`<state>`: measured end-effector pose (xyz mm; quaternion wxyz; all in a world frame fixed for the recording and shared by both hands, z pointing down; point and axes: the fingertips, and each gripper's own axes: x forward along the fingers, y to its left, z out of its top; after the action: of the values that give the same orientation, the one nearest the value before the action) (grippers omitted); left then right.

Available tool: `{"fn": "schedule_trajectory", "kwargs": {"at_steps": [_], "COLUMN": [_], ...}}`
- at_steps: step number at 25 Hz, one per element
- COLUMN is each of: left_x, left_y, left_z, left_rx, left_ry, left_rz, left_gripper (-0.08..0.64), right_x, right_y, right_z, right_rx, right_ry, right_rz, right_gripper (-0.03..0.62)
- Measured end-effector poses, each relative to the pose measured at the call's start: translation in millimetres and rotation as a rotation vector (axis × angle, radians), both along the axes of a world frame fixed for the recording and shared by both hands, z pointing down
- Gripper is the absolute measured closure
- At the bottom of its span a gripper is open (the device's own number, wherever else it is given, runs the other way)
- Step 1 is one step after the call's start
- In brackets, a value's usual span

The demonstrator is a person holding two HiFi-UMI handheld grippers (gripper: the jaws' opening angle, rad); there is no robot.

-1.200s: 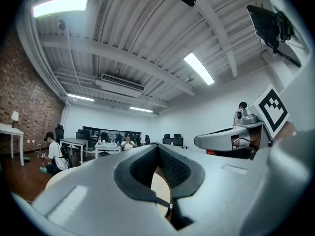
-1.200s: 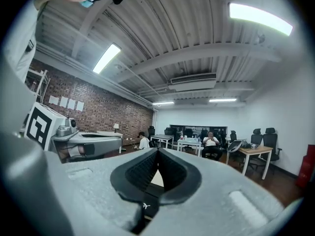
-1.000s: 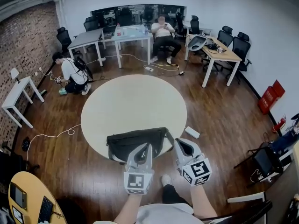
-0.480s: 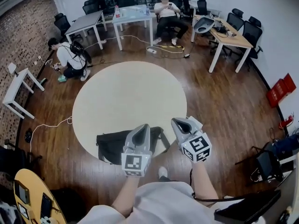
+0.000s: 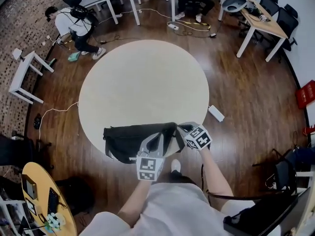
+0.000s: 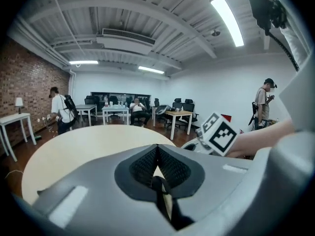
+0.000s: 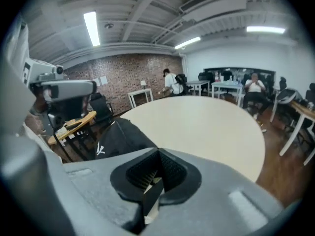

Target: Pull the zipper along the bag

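1. My left gripper [image 5: 157, 136] is fully closed. Its own view shows the pads pressed together at the tips [image 6: 158, 154], and I can make out nothing gripped between them.
2. My right gripper [image 5: 183, 128] looks closed too: in its view the pads meet [image 7: 156, 173]. A dark wedge sits low in the seam, and I cannot tell whether it is part of the jaw.
3. The black bag [image 5: 133, 140] lies directly under and ahead of the left gripper's tips. It stretches away to that gripper's left along the near rim of the round table [image 5: 142, 77].
4. The bag's right end stops just beside the right gripper's tips. From the right gripper view the bag [image 7: 118, 136] sits ahead and to the left of the jaws.
5. The bag's near side runs close to the table's rim. I cannot tell whether it overhangs.
6. Beyond both grippers the pale tabletop is bare all the way to its far rim, so there is wide room ahead.
7. To the right of the right gripper the table curves away to wood floor, where a small white box [image 5: 215, 113] lies well apart.
8. The two grippers are near each other, with the right one slightly farther forward.
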<state>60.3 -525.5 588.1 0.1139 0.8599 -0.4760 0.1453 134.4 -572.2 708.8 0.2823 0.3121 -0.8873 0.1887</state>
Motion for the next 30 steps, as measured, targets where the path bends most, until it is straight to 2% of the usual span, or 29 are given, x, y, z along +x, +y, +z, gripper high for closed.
{"fn": "schedule_trajectory", "kwargs": {"at_steps": [4,9,12,17,19,21,23,25,26,27,29,30], "left_x": [13,33,43,43,43,46,46,37,33,30,30,33], "left_y": [11,15,10,-5,-12,-20,-27,-34,-35,-36,-33,-31], "left_z": [58,118,153,198,206,214,227,239,242,242,234,228], "left_rx": [-0.165,-0.353,-0.459,-0.558,-0.580,-0.590,-0.601,-0.610,-0.615,-0.619,-0.611,-0.600], "left_ry": [-0.014,0.005,0.018,0.018,0.039,0.044,0.014,-0.021,-0.028,-0.028,-0.018,-0.012], "left_rz": [0.024,0.009,-0.034,-0.180,-0.226,-0.251,-0.289,-0.359,-0.385,-0.394,-0.358,-0.317], "left_gripper": [0.545,0.545,0.545,0.535,0.377,0.329,0.311,0.357,0.419,0.428,0.460,0.529], "right_x": [-22,-38,-42,-44,-45,-45,-45,-44,-43,-44,-45,-46], "right_y": [-21,-40,-41,-40,-38,-39,-40,-41,-42,-42,-41,-41], "right_z": [69,116,125,126,126,126,126,126,127,127,127,126], "right_rx": [-0.144,-0.273,-0.342,-0.407,-0.425,-0.440,-0.451,-0.456,-0.456,-0.455,-0.447,-0.441], "right_ry": [0.046,0.195,0.227,0.195,0.195,0.201,0.207,0.211,0.211,0.211,0.207,0.205], "right_rz": [-0.129,-0.292,-0.358,-0.359,-0.355,-0.348,-0.337,-0.326,-0.321,-0.319,-0.315,-0.311], "right_gripper": [0.603,0.603,0.603,0.603,0.603,0.603,0.603,0.603,0.603,0.603,0.603,0.603]}}
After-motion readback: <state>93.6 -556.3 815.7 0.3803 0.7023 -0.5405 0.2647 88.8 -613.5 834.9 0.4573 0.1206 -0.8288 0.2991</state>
